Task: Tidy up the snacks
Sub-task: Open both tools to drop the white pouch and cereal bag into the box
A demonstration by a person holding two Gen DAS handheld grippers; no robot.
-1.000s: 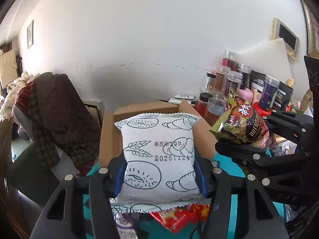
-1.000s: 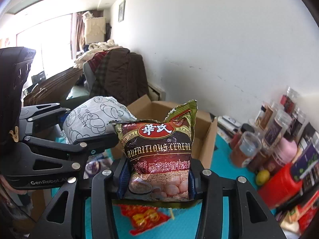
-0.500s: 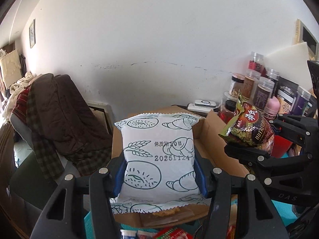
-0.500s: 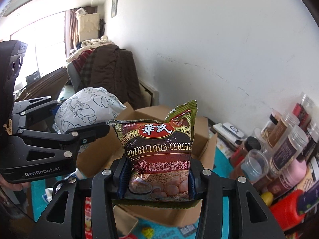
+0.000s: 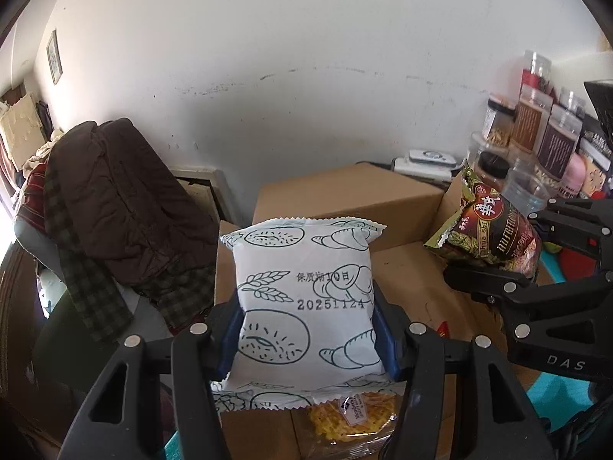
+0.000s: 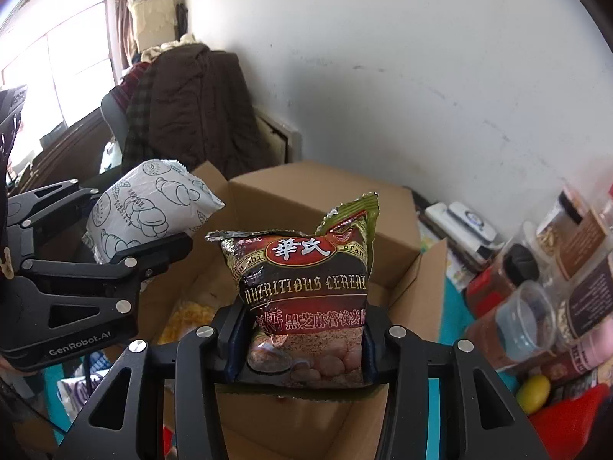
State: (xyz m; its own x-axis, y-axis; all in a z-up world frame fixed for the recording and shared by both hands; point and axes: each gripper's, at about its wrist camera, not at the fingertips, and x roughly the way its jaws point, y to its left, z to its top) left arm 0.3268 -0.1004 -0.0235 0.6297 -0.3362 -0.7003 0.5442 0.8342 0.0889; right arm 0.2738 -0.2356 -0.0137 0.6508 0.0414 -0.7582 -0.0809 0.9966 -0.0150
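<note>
Cardboard box (image 6: 322, 191): brown, open, flaps up; a yellow snack packet (image 5: 350, 418) lies inside.
White bread packet (image 5: 306, 299): puffy, croissant drawings, printed date; held above the box.
Cereal bag (image 6: 306, 299): dark red and green, shiny; above the box.
Left gripper (image 5: 306, 341): jaws clamped on the bread packet sides.
Right gripper (image 6: 302, 345): jaws clamped on the cereal bag.

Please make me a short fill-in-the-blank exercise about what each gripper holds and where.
1. The left gripper is shut on a ____ packet printed with bread drawings.
2. The cereal bag sits in the ____ gripper.
3. Both packets hang above an open ____ box.

Missing words: white; right; cardboard
</note>
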